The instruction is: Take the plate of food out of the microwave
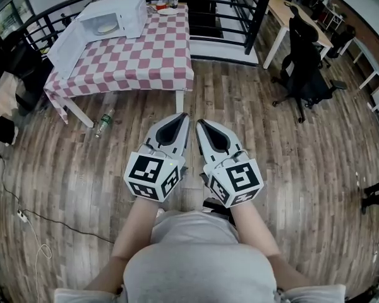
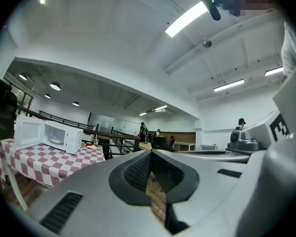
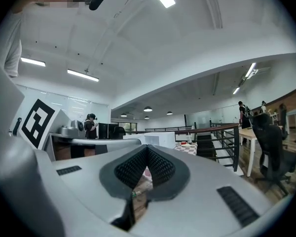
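Left gripper (image 1: 184,116): held level in front of the person's torso. In the left gripper view its fingers (image 2: 135,172) are clenched tip to tip with nothing between them; only floor boards show through the slot behind the tips.

Right gripper (image 1: 199,122): held level, just beside the left one and nearly parallel to it. In the right gripper view its fingers (image 3: 160,167) are likewise clenched at the tips and grasp nothing.

Table (image 1: 145,59): covered with a red and white checked cloth, standing well apart from both grippers, ahead and to the left in the head view, against a black railing (image 1: 240,5).

Microwave (image 1: 114,14): white, on the far left part of the table. Its door (image 1: 66,46) hangs open, swung out to the left.

Plate (image 1: 106,27): pale and round, lying flat inside the microwave. What is on it is too small to tell. Neither gripper is near it.

Other items: a bottle (image 1: 103,124) lies on the wooden floor (image 1: 290,169) near the table's front leg. A black chair (image 1: 306,62) stands to the right, beside a white desk (image 1: 284,14).
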A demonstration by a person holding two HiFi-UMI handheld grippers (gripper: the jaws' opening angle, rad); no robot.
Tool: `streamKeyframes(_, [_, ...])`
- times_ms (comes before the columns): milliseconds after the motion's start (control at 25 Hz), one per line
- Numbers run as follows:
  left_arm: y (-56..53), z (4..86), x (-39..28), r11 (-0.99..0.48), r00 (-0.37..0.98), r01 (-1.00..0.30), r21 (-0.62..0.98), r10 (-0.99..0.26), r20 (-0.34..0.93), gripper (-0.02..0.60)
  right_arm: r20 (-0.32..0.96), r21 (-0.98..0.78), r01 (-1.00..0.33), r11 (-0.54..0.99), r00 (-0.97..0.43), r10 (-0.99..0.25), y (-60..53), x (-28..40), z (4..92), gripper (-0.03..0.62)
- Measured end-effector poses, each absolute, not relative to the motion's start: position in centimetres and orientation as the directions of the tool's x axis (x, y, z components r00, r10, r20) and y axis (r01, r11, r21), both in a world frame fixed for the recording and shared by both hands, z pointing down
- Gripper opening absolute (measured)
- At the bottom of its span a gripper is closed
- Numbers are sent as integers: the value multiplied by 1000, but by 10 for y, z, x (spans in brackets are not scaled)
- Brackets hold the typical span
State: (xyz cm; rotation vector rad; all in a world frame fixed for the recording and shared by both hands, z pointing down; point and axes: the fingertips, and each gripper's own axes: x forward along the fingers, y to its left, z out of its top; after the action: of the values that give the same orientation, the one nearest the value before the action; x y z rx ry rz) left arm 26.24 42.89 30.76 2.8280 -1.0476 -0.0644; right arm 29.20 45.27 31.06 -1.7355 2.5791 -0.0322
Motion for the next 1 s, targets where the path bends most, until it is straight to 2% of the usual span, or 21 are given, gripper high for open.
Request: streamKeyframes(1000, [400, 311, 136, -706, 713, -696, 135, -701, 9, 0, 17, -17, -909, 415, -416, -909, 423, 177, 319, 24])
